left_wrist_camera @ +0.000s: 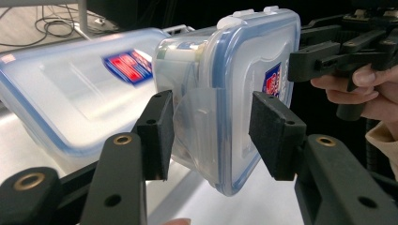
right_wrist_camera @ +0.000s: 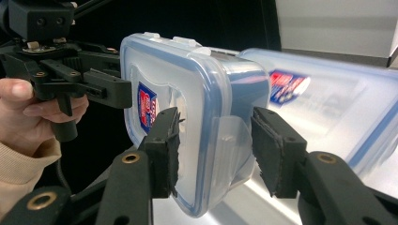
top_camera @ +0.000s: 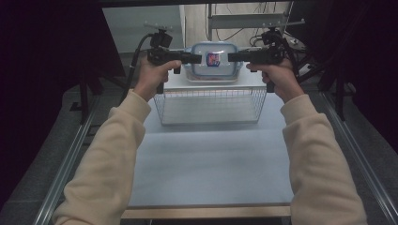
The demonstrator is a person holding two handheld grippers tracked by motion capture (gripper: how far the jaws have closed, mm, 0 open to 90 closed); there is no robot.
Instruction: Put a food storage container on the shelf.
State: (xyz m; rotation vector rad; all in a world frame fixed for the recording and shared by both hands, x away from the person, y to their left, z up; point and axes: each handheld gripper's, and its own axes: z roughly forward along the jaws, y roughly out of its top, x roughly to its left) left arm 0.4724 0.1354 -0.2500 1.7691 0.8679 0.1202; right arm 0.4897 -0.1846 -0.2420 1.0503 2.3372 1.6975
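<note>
Black pads of the left tool [left_wrist_camera: 211, 136] and right tool [right_wrist_camera: 216, 152] are pinched on opposite ends of a small lidded box [top_camera: 213, 59], judged light, rigid, slippery, above the basket [top_camera: 210, 105].

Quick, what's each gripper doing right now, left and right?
Left gripper: closed on one end of the small lidded container.
Right gripper: closed on its other end.

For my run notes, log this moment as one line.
left gripper: shut on small container | right gripper: shut on small container | small container: held up between both | large container: behind | wire basket: below
</note>
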